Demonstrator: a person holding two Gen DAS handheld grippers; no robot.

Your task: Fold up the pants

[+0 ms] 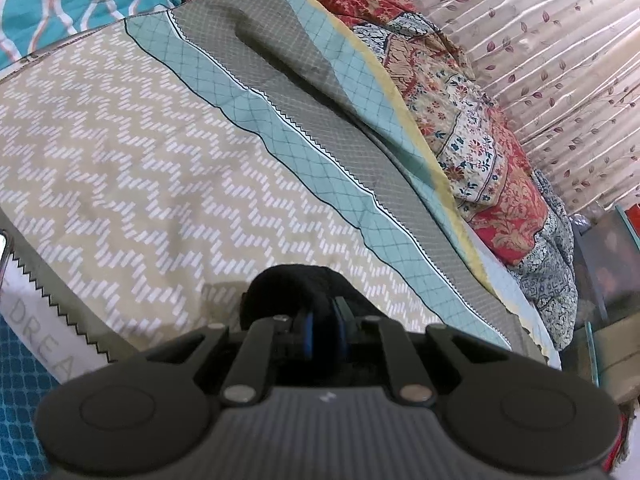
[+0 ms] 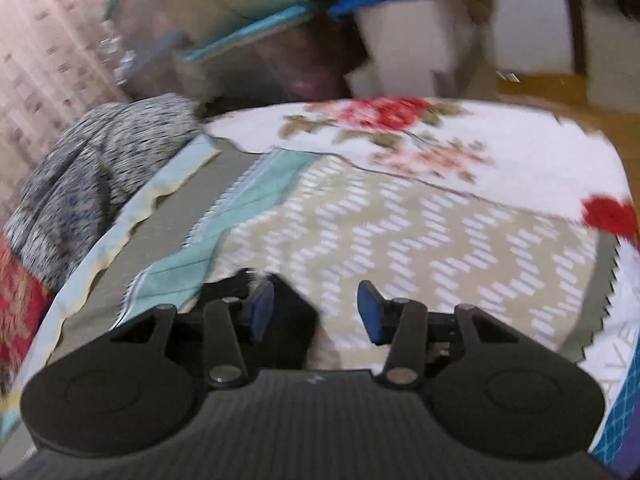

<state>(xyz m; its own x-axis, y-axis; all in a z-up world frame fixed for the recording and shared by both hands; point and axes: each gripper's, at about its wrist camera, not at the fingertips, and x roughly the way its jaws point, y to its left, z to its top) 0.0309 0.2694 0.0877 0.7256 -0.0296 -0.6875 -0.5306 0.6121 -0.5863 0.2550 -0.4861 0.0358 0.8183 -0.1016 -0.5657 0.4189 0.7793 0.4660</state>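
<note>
While the left gripper [image 1: 324,322] pinches the black pants [image 1: 288,284] at lower centre, the right gripper [image 2: 316,312] stands spread over the bedspread [image 2: 420,240].

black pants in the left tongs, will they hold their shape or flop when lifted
Probably flop: the black pants bunch into a soft rounded lump where the left tongs pinch them. They likely drape rather than slide, since the cloth looks matte. The right tongs are open, so one end would probably hang unsupported.
</note>
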